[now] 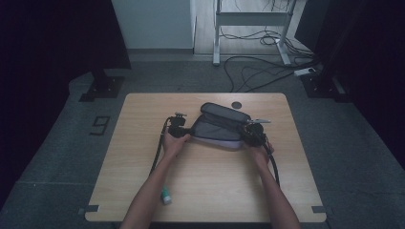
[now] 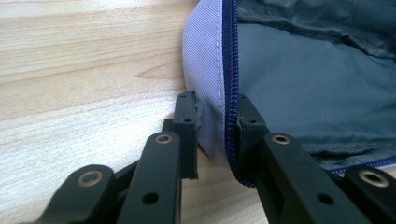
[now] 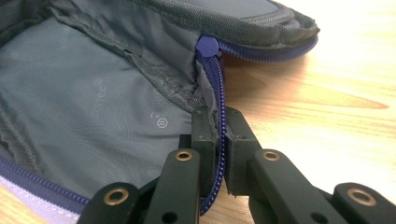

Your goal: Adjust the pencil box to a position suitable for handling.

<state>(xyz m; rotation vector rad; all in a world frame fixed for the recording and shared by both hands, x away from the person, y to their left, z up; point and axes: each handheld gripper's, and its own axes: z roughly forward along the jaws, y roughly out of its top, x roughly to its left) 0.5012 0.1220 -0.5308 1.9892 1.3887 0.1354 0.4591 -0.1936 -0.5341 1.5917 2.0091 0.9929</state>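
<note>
Pinching open pouch (image 1: 219,128) at both ends, mid tabletop (image 1: 143,143). Left tongs (image 2: 215,135) clamped on lilac rim by zipper (image 2: 229,70); right tongs (image 3: 221,135) clamped on zipper tape at opposite end. Risk, imo: thin nylon slips out of pads if pulled apart hard, or zipper teeth snag, seam strains. Pouch soft, floppy, ribbed weave outside, smooth grey lining, oval shape. Tabletop pale wood grain.
</note>
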